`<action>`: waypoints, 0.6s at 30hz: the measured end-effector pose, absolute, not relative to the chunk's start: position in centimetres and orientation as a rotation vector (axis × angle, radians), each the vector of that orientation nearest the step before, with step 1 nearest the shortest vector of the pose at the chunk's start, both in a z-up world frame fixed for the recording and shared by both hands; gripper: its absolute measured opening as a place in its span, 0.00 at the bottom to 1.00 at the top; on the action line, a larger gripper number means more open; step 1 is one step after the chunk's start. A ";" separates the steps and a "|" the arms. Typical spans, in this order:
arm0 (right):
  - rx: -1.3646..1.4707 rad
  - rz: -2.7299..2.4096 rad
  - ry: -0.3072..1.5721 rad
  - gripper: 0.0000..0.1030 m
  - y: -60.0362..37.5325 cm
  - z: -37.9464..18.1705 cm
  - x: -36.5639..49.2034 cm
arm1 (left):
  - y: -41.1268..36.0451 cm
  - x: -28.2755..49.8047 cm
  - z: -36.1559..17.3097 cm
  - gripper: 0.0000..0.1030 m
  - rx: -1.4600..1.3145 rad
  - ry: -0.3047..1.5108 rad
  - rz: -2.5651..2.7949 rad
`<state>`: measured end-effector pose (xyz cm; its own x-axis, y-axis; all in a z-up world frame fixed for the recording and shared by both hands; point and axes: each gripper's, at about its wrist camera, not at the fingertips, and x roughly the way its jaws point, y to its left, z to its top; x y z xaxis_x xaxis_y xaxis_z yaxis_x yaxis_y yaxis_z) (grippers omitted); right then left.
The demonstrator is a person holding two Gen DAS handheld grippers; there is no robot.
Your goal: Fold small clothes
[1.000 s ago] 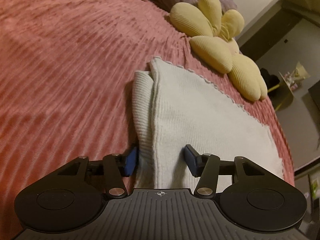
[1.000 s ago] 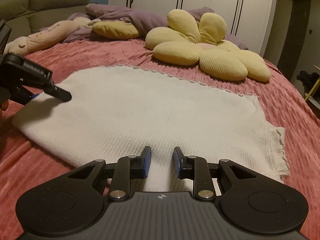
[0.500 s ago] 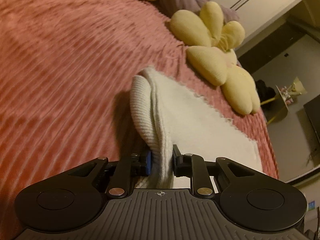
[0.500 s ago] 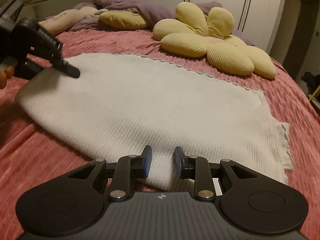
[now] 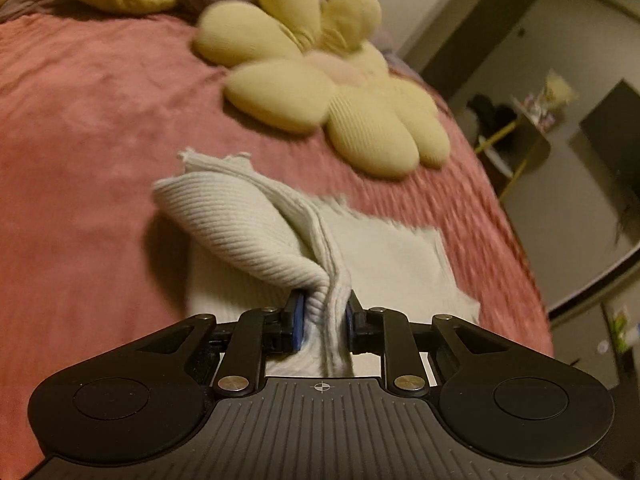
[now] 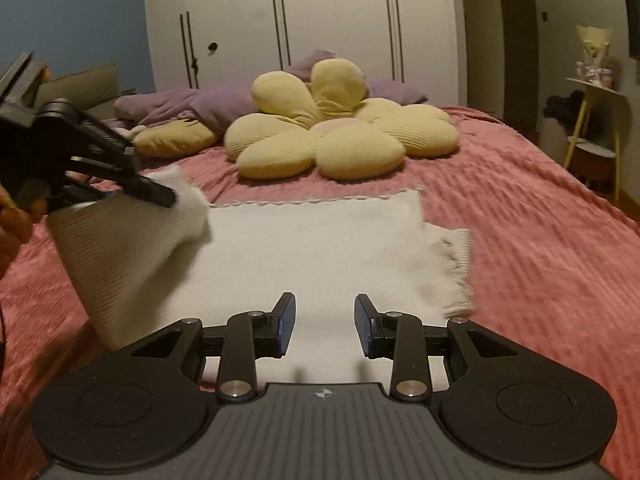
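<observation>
My left gripper [image 5: 322, 326] is clenched on a bunched fold of the white knitted garment [image 5: 256, 236]; the blue pads press the cloth from both sides, and the ribbed edge rises from the bed and curls over toward the flat part of the garment. In the right wrist view I see this same left gripper [image 6: 160, 196] at the left edge, holding the raised corner above the pink bedspread [image 6: 540, 220], with a part of my hand [image 6: 12, 220] behind it. My right gripper [image 6: 325, 328] holds nothing: its jaws are opening, they stand apart, and only the flat white cloth shows below the gap; I cannot tell if the tips touch it. The garment lies spread on the bedspread, its ribbed hem at the right side. Beyond it, apart from the cloth, rests a yellow flower-shaped cushion [image 6: 340, 132], then purple bedding [image 6: 192, 102] and a white wardrobe [image 6: 320, 20]. A yellow side table [image 6: 592, 120] stands beside the bed at the right.
</observation>
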<state>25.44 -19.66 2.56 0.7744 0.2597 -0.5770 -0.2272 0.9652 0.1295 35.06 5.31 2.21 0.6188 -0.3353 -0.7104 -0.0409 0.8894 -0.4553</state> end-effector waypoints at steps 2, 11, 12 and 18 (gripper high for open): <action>0.060 0.246 0.635 0.31 -20.5 2.4 25.4 | 3.1 35.5 0.8 0.27 -0.441 0.910 -0.168; 0.095 0.216 0.686 0.31 -22.9 1.1 25.2 | 1.5 32.3 0.2 0.58 -0.411 0.877 -0.302; 0.107 0.212 0.691 0.31 -23.0 1.0 25.3 | 2.3 31.4 0.6 0.58 -0.423 0.861 -0.300; 0.191 0.259 0.712 0.32 -22.7 1.4 26.7 | 7.1 26.4 0.1 0.61 -0.362 0.829 -0.093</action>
